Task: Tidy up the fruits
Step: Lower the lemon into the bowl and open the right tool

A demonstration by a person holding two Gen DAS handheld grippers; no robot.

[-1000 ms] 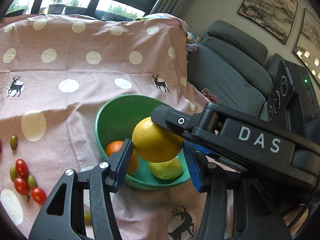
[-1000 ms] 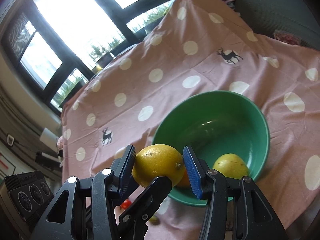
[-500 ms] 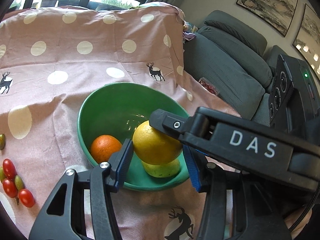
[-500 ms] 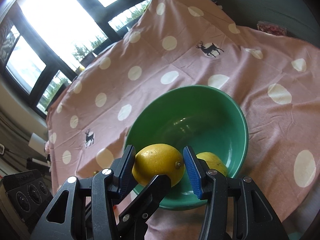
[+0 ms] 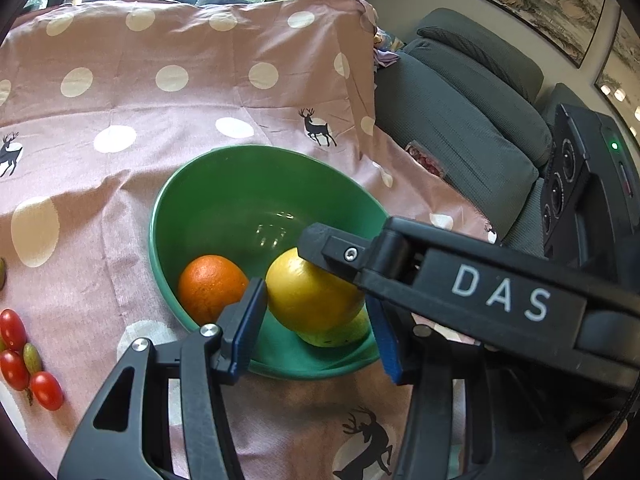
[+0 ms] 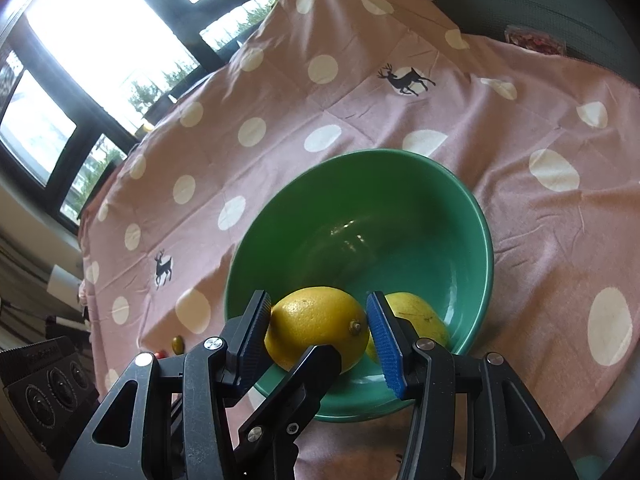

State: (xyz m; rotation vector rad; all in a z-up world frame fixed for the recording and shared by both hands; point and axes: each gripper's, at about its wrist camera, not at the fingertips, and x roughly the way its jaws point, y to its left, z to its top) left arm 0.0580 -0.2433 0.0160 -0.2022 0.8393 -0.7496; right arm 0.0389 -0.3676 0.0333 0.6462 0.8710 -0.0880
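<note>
Blue-padded jaws of the right gripper (image 6: 320, 320) are clamped on a yellow lemon (image 6: 316, 326), one pad on each end of it, the stem nub against the pad on the right of the view. The left gripper (image 5: 316, 316) has the same lemon between its own jaws. Its pads sit against the fruit's sides, and one black finger crosses under the lemon in the right wrist view. From the left wrist view, a finger of the right gripper lies across the top of the lemon.

The lemon hangs inside the near part of a green bowl (image 5: 240, 192), below the level of its far rim. Just under and beside it in the bowl lies a yellow-green fruit (image 5: 344, 334); whether the two touch I cannot tell. An orange (image 5: 210, 284) rests against the bowl's near-left wall, just beside the lemon.

The bowl stands on a bench covered by a pink cloth (image 5: 200, 112) with white dots and black deer. On the cloth, well to the left of the bowl, lie red cherry tomatoes (image 5: 46, 390) with a small green one (image 5: 32, 356) among them.

Beyond the bench's right edge is a grey sofa (image 5: 460, 128). Framed pictures (image 5: 548, 4) hang on the wall above it, and bright windows (image 6: 100, 40) stand behind the bench.
</note>
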